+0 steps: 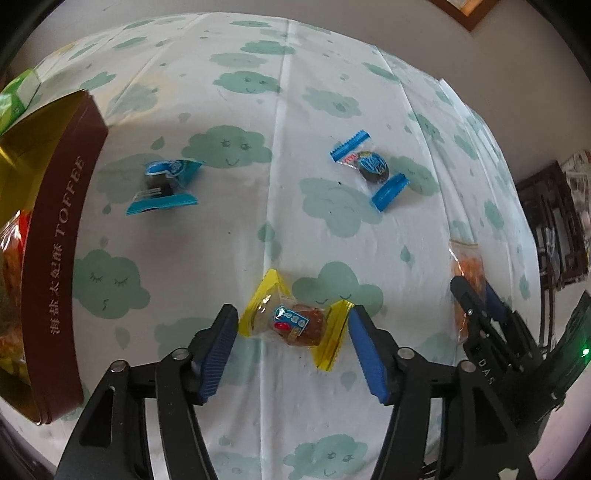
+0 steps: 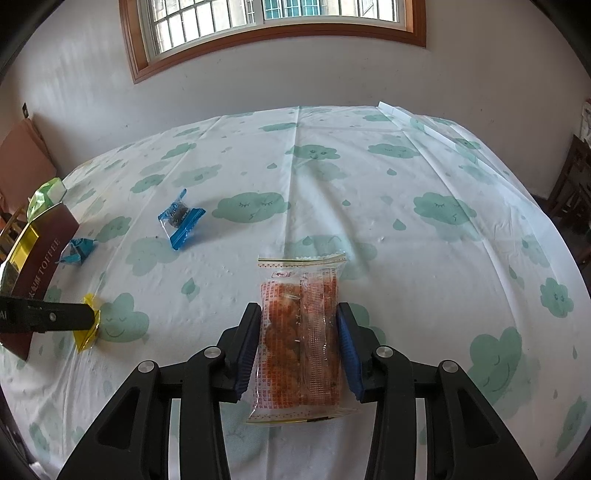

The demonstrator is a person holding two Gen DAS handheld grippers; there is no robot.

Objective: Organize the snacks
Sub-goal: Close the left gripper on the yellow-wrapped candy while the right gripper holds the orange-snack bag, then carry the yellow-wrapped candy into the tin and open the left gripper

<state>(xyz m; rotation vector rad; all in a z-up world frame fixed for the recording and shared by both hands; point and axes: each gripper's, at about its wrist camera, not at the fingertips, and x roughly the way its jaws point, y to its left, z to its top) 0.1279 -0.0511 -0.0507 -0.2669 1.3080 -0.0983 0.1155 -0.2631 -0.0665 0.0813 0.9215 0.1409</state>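
Observation:
My left gripper [image 1: 293, 325] is open, its blue pads on either side of a yellow-wrapped candy [image 1: 295, 321] lying on the cloud-print tablecloth, not visibly pressing it. That candy also shows in the right wrist view [image 2: 88, 326], partly behind the left finger. My right gripper [image 2: 300, 332] is shut on a clear packet of orange snacks [image 2: 301, 332], the pads pressing both its sides; it shows at the right in the left wrist view [image 1: 467, 273]. Two blue-wrapped candies [image 1: 164, 184] [image 1: 369, 168] lie further out. A brown toffee box [image 1: 59, 251] stands at the left.
The toffee box holds some orange snack packets [image 1: 9, 258]. A green package [image 1: 16, 94] sits behind it. The tablecloth [image 2: 369, 206] runs to a wall with a window [image 2: 273, 22]. Dark wooden furniture [image 1: 554, 229] stands off the table's right side.

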